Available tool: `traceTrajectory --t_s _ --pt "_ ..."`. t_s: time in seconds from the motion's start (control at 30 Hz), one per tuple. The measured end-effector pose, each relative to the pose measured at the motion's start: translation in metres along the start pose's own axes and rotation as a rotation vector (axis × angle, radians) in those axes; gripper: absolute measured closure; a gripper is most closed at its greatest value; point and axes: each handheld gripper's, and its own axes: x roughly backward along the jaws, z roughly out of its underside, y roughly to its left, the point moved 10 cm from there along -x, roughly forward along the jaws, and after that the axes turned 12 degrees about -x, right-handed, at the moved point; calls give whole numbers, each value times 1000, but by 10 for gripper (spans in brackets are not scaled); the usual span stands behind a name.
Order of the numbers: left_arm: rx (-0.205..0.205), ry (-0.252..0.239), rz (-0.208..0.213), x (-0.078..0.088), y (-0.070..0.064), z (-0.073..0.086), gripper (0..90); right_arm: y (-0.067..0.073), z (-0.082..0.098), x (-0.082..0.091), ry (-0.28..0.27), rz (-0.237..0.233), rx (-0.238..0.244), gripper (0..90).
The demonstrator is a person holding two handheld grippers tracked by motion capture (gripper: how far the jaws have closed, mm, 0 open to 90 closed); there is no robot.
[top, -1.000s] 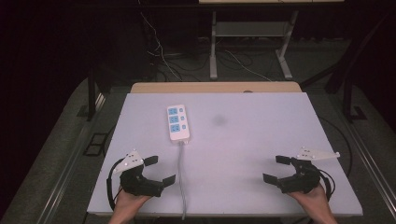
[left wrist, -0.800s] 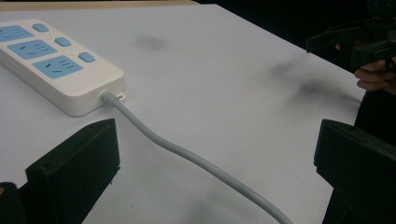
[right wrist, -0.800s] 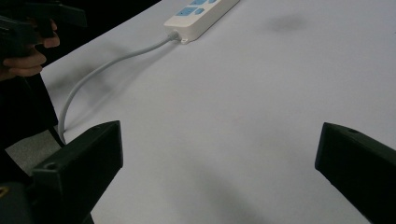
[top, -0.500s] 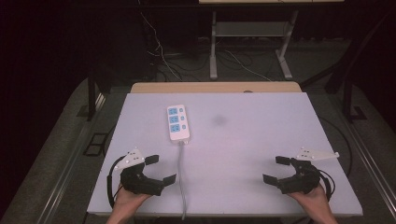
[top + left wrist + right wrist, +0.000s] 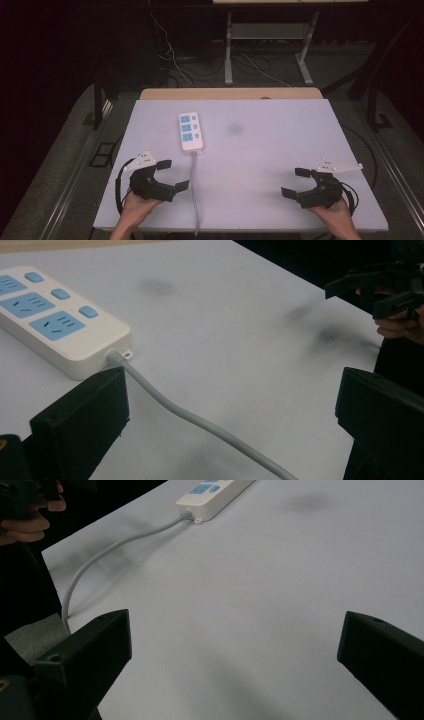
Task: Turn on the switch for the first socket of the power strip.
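You hold the left gripper (image 5: pixel 170 175) and right gripper (image 5: pixel 296 183) low at the near edge, jaws apart, flanking the power strip's (image 5: pixel 190 131) cord (image 5: pixel 194 190), ready to reach.

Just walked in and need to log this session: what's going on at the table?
A person sits at a white table with a two-jaw gripper in each hand. The left gripper and the right gripper are both open, hold nothing, and sit near the table's near edge, far apart. A white power strip with blue sockets lies flat farther back, its grey cord running past the left gripper and off the near edge. Neither gripper touches the strip; the left one is the closer.
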Motion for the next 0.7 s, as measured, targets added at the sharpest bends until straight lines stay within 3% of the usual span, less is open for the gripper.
traceTrajectory --t_s 0.7 --pt "-7 43 29 -9 15 -21 0 0 0 1 -2 -3 -2 5"
